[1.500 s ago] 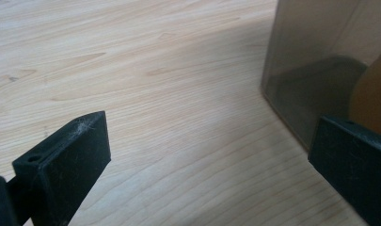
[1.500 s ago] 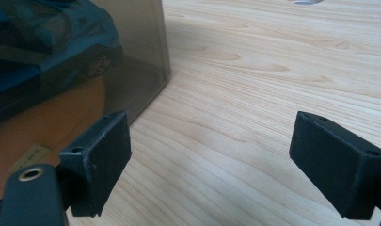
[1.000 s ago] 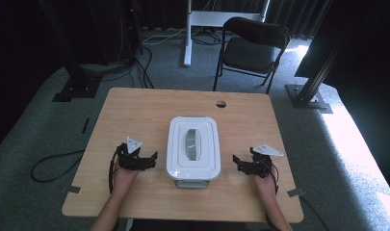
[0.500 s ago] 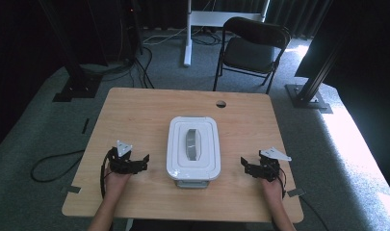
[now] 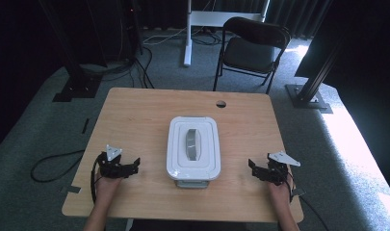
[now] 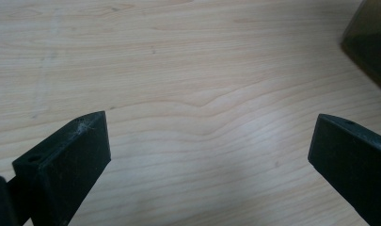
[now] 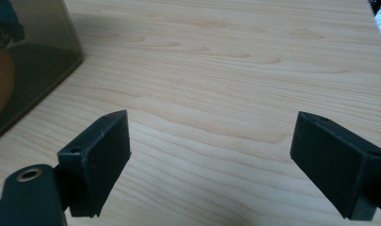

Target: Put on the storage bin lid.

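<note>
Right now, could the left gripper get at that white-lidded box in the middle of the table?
Probably yes. The left gripper sits open beside the box, with bare table between them and nothing in the way.

Left gripper (image 6: 211, 155): its 2 black jaws rise from the bottom edge, spread wide, nothing between them.
Table (image 6: 188, 61): pale wood grain runs under and between the jaws.
Upper right corner: a dark, translucent edge, possibly the container (image 6: 369, 42), too cropped to be sure, well apart from the jaws.
</note>
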`<state>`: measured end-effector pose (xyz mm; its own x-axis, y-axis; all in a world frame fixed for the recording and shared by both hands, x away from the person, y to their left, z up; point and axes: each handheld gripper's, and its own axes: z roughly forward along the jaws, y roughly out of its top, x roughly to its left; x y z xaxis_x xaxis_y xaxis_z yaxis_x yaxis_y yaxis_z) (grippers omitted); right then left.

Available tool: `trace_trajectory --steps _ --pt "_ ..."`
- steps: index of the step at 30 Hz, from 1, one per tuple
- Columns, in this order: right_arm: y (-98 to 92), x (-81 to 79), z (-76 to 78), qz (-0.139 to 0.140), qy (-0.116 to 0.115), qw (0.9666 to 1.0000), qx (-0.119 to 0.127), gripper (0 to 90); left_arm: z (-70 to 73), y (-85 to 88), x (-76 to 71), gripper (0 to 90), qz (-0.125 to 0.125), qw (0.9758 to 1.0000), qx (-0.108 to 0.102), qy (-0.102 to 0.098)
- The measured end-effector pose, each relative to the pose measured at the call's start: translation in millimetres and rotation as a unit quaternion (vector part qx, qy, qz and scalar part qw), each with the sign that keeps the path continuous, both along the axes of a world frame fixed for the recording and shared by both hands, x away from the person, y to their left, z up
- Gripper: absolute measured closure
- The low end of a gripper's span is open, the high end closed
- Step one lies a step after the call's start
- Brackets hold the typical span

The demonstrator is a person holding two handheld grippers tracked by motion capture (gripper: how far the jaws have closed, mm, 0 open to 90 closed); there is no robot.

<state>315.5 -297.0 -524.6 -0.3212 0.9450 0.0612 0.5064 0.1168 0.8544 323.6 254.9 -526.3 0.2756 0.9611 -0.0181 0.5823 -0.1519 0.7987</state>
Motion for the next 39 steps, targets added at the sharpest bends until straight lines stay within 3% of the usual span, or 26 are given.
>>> trace_trajectory --steps 19,23,27,36,39 --pt "-32.7 -22.1 -6.5 -0.038 0.019 0.9991 0.005 12.0 -6.9 40.8 -25.4 0.1 0.048 0.9987 -0.001 0.016" --pt "-37.0 -26.5 -8.6 -0.046 0.025 0.9986 0.0 12.0 -9.6 47.2 -31.6 0.1 0.05 0.9986 -0.006 0.018" --pt "-39.1 -30.4 -12.3 -0.049 0.034 0.9982 -0.008 11.9 -11.5 50.0 -37.0 0.1 0.05 0.9983 0.007 0.027" --pt "-48.9 -44.1 -19.0 -0.061 0.05 0.9967 -0.019 12.0 -12.2 64.1 -52.8 0.1 0.073 0.9966 -0.001 0.039" --pt "-51.5 -47.2 -20.5 -0.066 0.057 0.996 -0.021 12.0 -13.5 65.5 -57.1 0.1 0.079 0.9957 0.007 0.048"
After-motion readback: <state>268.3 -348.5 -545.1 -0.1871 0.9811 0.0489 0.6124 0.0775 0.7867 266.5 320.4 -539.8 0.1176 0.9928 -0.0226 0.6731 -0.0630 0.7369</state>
